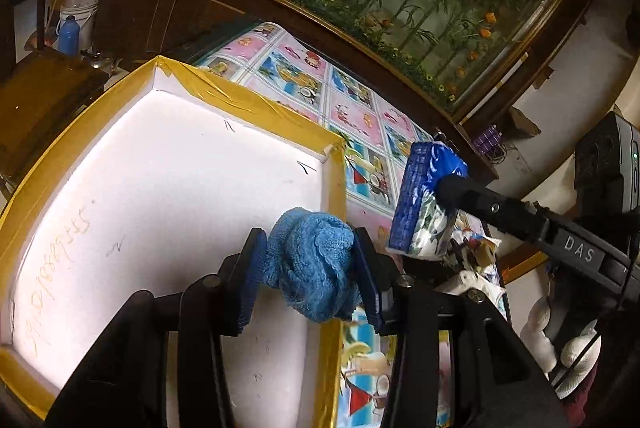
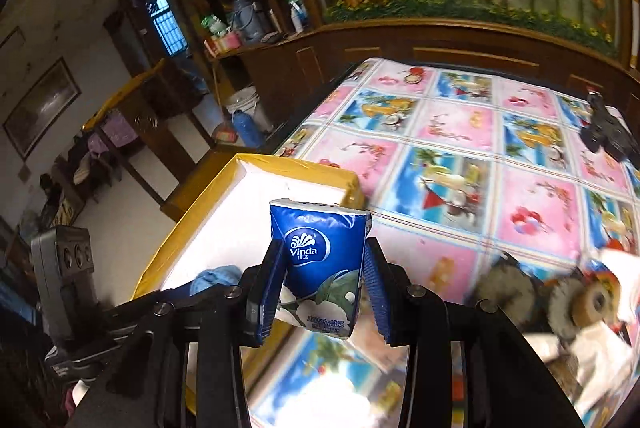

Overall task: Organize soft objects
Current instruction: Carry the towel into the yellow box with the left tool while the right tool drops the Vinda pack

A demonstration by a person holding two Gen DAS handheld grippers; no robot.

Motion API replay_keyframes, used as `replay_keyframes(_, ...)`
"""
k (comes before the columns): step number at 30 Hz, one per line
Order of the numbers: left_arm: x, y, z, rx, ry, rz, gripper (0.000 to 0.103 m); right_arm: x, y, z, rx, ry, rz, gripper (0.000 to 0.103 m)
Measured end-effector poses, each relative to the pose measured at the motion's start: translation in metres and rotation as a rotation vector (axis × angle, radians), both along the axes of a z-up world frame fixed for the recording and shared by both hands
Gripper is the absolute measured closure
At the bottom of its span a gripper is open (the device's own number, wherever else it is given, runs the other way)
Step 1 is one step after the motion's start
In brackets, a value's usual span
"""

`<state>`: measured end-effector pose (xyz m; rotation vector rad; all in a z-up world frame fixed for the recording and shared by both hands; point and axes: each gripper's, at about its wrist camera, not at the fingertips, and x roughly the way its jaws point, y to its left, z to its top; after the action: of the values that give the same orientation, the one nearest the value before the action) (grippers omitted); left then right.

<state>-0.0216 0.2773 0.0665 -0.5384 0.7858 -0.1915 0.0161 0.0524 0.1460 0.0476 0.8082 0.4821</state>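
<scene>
My left gripper (image 1: 310,268) is shut on a crumpled blue knitted cloth (image 1: 312,264), held over the near right part of a white box with yellow-taped rim (image 1: 256,104). My right gripper (image 2: 322,282) is shut on a blue Vinda tissue pack (image 2: 320,260), held upright above the table just right of the box (image 2: 304,168). In the left wrist view that tissue pack (image 1: 424,200) hangs to the right of the box, with one right finger (image 1: 492,208) across it. In the right wrist view the blue cloth (image 2: 212,278) peeks out at lower left.
A tablecloth with pink and blue picture squares (image 2: 460,148) covers the table. Soft toys and white items (image 2: 560,300) lie at its right side, a black object (image 2: 604,132) at the far right. A dark wooden cabinet (image 1: 168,4) and a flower mural stand behind.
</scene>
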Motion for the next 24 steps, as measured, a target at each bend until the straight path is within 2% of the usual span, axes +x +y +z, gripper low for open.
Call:
replay_keyframes(3, 0.023, 0.016, -0.006, -0.048, 0.031, 0.023, 0.062, 0.029, 0.025, -0.006, -0.036, 0.026, 0.006, 0.065)
replay_keyframes(7, 0.046, 0.031, -0.009, -0.084, 0.027, 0.052, 0.061, 0.062, 0.049, -0.017, -0.048, 0.066, 0.002, 0.065)
replay_keyframes(12, 0.062, 0.035, -0.019, -0.075, 0.041, 0.076, 0.051, 0.085, 0.072, -0.03, -0.067, 0.089, 0.005, 0.065)
replay_keyframes(14, 0.067, 0.037, -0.024, -0.094, 0.053, 0.069, 0.049, 0.091, 0.08, -0.037, -0.083, 0.087, 0.003, 0.065)
replay_keyframes(17, 0.067, 0.041, -0.03, -0.138, 0.07, 0.062, 0.038, 0.096, 0.081, -0.039, -0.078, 0.076, -0.017, 0.061)
replay_keyframes(22, 0.054, 0.046, -0.018, -0.151, 0.062, 0.079, 0.037, 0.079, 0.063, -0.03, -0.066, 0.033, -0.027, 0.059)
replay_keyframes(24, 0.045, 0.043, -0.006, -0.141, 0.038, 0.074, 0.037, 0.065, 0.05, -0.022, -0.061, 0.002, -0.032, 0.055)
